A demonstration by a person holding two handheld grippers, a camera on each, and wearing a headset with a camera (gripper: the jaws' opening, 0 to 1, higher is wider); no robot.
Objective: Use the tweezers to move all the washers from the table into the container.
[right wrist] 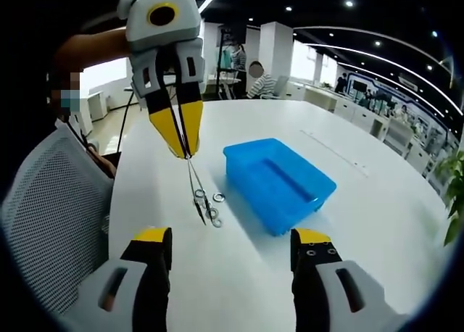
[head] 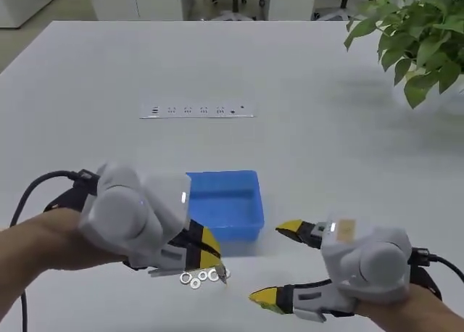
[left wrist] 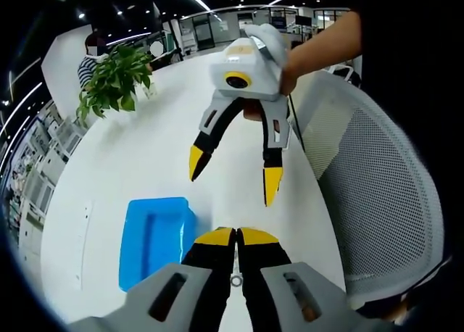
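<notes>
Several small metal washers [head: 203, 277] lie in a row on the white table, just in front of the blue container [head: 225, 205]. My left gripper [head: 206, 249] is shut on thin metal tweezers [head: 220, 272], whose tips reach down among the washers. The right gripper view shows those tweezers [right wrist: 194, 191] hanging from the left gripper [right wrist: 180, 138] onto the washers [right wrist: 210, 206], beside the container [right wrist: 279, 180]. My right gripper [head: 278, 264] [right wrist: 232, 239] is open and holds nothing, to the right of the washers. In the left gripper view its jaws meet [left wrist: 236, 238] above a washer [left wrist: 236, 280].
A flat socket strip [head: 197, 111] is set in the table beyond the container. A leafy plant [head: 420, 35] stands at the far right. A grey mesh chair [left wrist: 377, 201] [right wrist: 51, 216] is behind me at the table's near edge. Office chairs stand past the far edge.
</notes>
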